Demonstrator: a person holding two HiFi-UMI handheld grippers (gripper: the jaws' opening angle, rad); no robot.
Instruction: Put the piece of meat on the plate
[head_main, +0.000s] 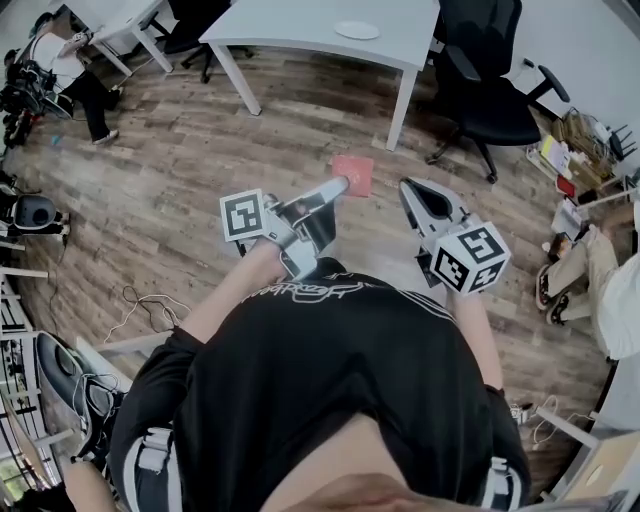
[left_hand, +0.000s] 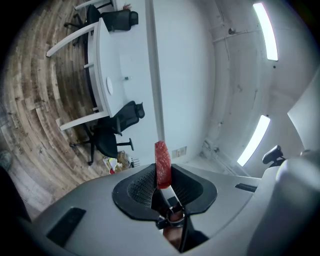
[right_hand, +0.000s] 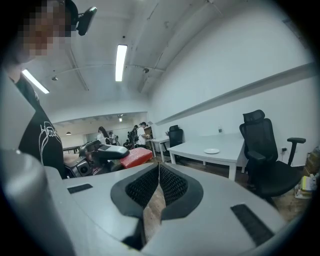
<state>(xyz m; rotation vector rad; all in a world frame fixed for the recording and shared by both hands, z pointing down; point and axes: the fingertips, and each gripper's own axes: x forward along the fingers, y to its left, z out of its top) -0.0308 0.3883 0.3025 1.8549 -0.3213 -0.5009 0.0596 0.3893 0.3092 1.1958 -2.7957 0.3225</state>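
The white table (head_main: 330, 40) stands well ahead of you across the wood floor (head_main: 190, 150), and the plate (head_main: 357, 31) sits bare on it near the far edge. Your left gripper (head_main: 340, 185) is clamped on the piece of meat (head_main: 352, 174), a red slab sticking out past the jaw tips, in the air and well apart from the plate. Your right gripper (head_main: 412, 195) is just beside it, jaws closed together on nothing.

Black short-sleeved T-shirt (head_main: 330, 390), white script lettering (head_main: 300, 290), thin white lines (head_main: 425, 303)
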